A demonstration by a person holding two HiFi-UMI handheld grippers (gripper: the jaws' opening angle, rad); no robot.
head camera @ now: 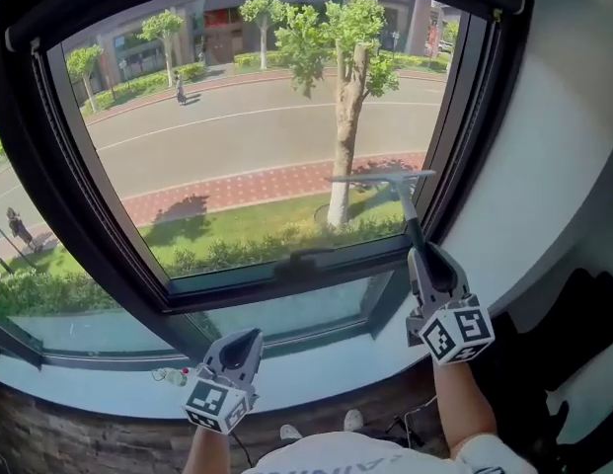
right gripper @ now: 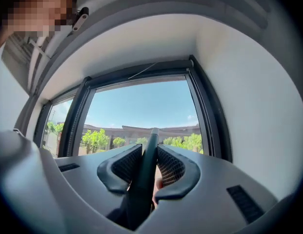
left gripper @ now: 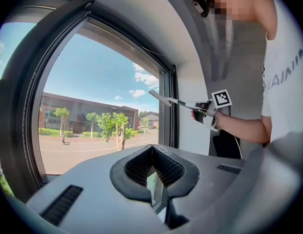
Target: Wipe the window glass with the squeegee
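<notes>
**Squeegee up at the pane's right edge**

We hold the squeegee [head camera: 409, 205] in the right gripper [head camera: 421, 257], with the jaws clamped on its dark handle. The right gripper view shows this best: the handle runs up between the two ribbed pads [right gripper: 170, 165] toward 12 o'clock. That view does not show the blade.

The head view does. The blade is a pale bar lying level in front of the window glass [head camera: 237, 117], at about 4 o'clock on the pane and close to the dark frame [head camera: 454, 136]. From there we cannot tell whether the blade touches the glass.

The left gripper view gives a side look. The squeegee slants from the right gripper toward 10 o'clock, with its blade near the frame's upright. Contact with the glass is unclear here too.

The left gripper [head camera: 245, 339] sits low, at about 7 o'clock in the head view, over the white sill [head camera: 109, 388] and well apart from the squeegee. In its own view the jaws stand apart with nothing between them; only the window shows through the gap.
</notes>
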